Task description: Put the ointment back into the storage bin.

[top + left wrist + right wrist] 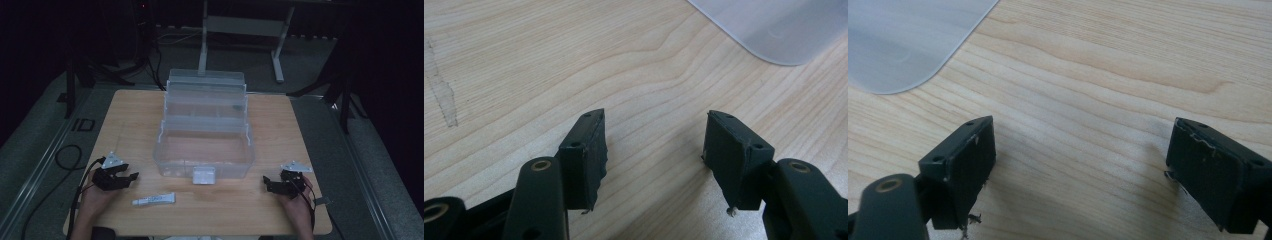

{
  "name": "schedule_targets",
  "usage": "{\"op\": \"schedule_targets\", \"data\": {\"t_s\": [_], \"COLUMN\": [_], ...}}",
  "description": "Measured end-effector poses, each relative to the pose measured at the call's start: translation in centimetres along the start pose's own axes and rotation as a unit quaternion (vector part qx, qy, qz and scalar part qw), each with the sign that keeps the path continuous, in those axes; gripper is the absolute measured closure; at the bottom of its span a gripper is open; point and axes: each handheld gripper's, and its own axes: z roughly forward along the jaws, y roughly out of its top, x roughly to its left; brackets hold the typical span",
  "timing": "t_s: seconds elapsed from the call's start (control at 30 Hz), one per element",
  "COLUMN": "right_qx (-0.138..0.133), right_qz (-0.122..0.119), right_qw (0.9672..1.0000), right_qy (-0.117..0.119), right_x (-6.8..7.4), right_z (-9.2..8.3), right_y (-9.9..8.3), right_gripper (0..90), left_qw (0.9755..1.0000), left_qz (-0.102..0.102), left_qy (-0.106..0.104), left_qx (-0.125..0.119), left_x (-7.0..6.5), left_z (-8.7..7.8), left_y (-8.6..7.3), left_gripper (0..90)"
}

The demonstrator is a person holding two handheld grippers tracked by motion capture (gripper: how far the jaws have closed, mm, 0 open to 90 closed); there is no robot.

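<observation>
White and slim, the tube point(154, 200) lay flat on the wooden table point(125, 120), just in front of the clear plastic box point(205, 150) and nearer the left gripper point(129, 178) than the right gripper point(267, 183); both grippers rested low on the tabletop with their jaws spread wide and nothing between them; the box stood open, its tiered trays folded back, its latch point(204, 175) facing the person. The tube looked light and probably soft-walled, so a hard pinch might squeeze or buckle it; a grip across its middle, jaws square to its long axis, seemed safest; its smooth skin could slip, so it likely wanted a level, gentle lift.
</observation>
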Motion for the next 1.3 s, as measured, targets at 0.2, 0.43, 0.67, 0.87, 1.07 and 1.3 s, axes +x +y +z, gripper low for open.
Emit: {"op": "schedule_targets", "data": {"t_s": [0.2, 0.43, 0.67, 0.87, 1.07, 1.3], "right_qx": [0.0, 0.0, -0.001, -0.001, -0.001, -0.001], "right_qz": [0.001, 0.002, 0.003, 0.004, 0.003, 0.003], "right_qw": [1.0, 1.0, 1.0, 1.0, 1.0, 1.0], "right_qy": [-0.002, -0.004, -0.003, -0.003, -0.003, -0.003], "right_x": [0.0, 0.1, 0.1, 0.1, 0.1, 0.1], "right_z": [0.0, -0.1, -0.1, -0.1, -0.1, -0.1], "right_y": [0.0, -0.1, -0.1, -0.1, -0.1, -0.1], "right_gripper": [12.3, 12.4, 12.4, 12.4, 12.4, 12.4], "left_qw": [0.9996, 0.9985, 0.9975, 0.9959, 0.9951, 0.9915], "left_qz": [0.02, 0.043, 0.058, 0.076, 0.082, 0.104], "left_qy": [0.01, 0.008, 0.008, 0.009, 0.009, 0.004], "left_qx": [0.017, 0.034, 0.039, 0.048, 0.054, 0.079], "left_x": [-0.1, -0.4, -0.6, -1.0, -1.1, -1.3], "left_z": [-1.0, -2.1, -3.6, -4.6, -5.1, -5.2], "left_y": [1.0, 2.0, 2.8, 3.6, 4.1, 4.3], "left_gripper": [44.6, 45.0, 46.1, 46.0, 45.2, 44.9]}}
